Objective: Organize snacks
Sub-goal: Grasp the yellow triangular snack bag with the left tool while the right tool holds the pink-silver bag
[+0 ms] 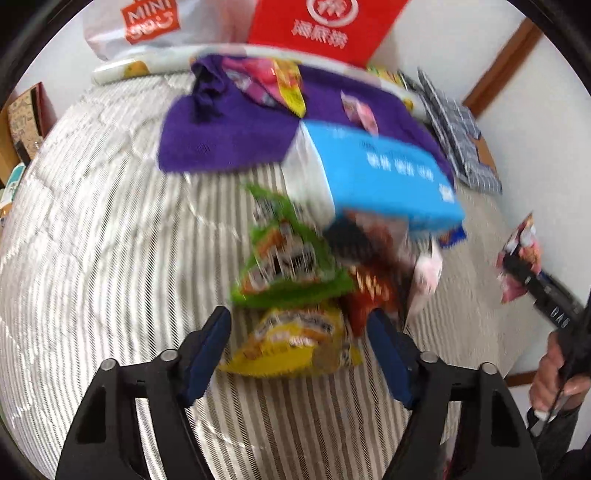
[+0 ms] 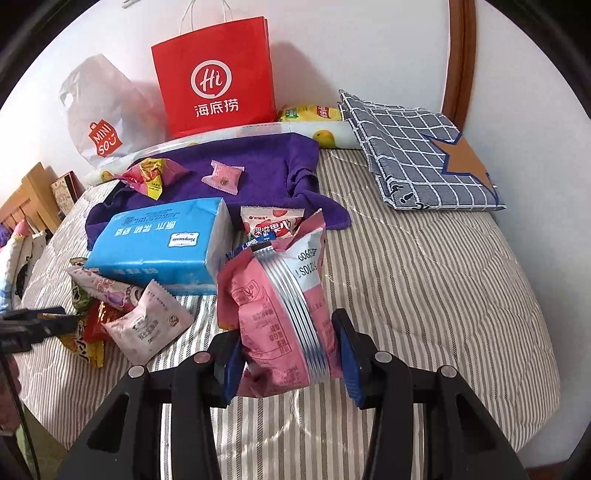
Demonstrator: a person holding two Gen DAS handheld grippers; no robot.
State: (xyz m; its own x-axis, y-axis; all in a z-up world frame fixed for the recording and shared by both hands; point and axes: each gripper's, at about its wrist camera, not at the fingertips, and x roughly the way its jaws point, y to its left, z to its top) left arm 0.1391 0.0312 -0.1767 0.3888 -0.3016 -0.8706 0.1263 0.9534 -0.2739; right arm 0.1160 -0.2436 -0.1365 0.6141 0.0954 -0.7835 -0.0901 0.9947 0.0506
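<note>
Right gripper (image 2: pixel 288 354) clamped on pink snack bag (image 2: pixel 273 317), left gripper (image 1: pixel 299 350) apart — yellow packet (image 1: pixel 295 339) between

Left wrist view motion-blurred; snack pile (image 1: pixel 295 280) print unreadable; red bag (image 1: pixel 321 26) top cropped.

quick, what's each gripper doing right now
Left gripper: open, jaws either side of a yellow snack packet, not gripping it.
Right gripper: closed on a pink snack bag.
</note>
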